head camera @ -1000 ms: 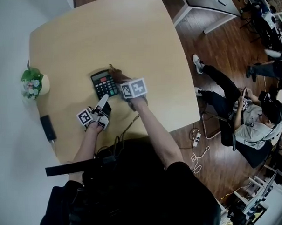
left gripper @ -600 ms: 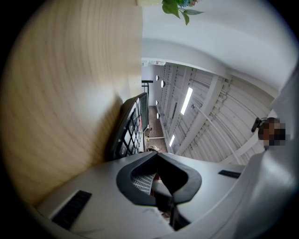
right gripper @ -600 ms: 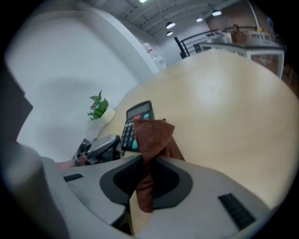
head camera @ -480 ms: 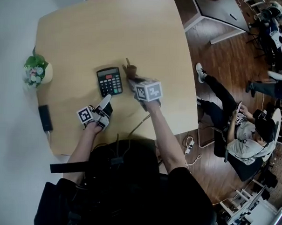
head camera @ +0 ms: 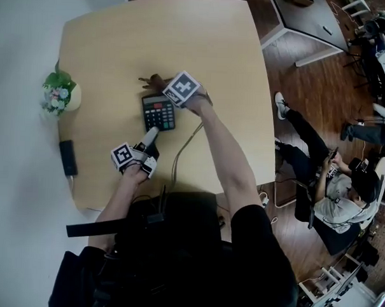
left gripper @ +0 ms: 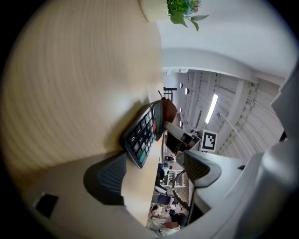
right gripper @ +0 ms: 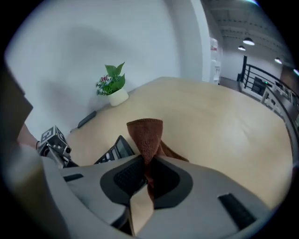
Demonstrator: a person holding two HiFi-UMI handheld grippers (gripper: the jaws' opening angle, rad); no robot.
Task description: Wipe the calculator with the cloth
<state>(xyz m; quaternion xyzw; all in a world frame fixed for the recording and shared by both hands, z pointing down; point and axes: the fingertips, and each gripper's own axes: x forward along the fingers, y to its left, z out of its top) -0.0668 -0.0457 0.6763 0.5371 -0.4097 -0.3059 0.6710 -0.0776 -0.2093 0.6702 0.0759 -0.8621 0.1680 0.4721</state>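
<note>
calculator (head camera: 158, 112) and potted plant (head camera: 58, 90) sit on pale table (head camera: 121, 45) above dark floor (head camera: 310, 85).

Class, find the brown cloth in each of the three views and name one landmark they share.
Head view: the brown woven cloth lies upper centre, beyond the black calculator.
Left gripper view: the cloth shows at centre, behind the calculator's far end.
Right gripper view: centre, pinched in the right hand-held gripper.
Shared landmark: the green plant in a white pot.
</note>
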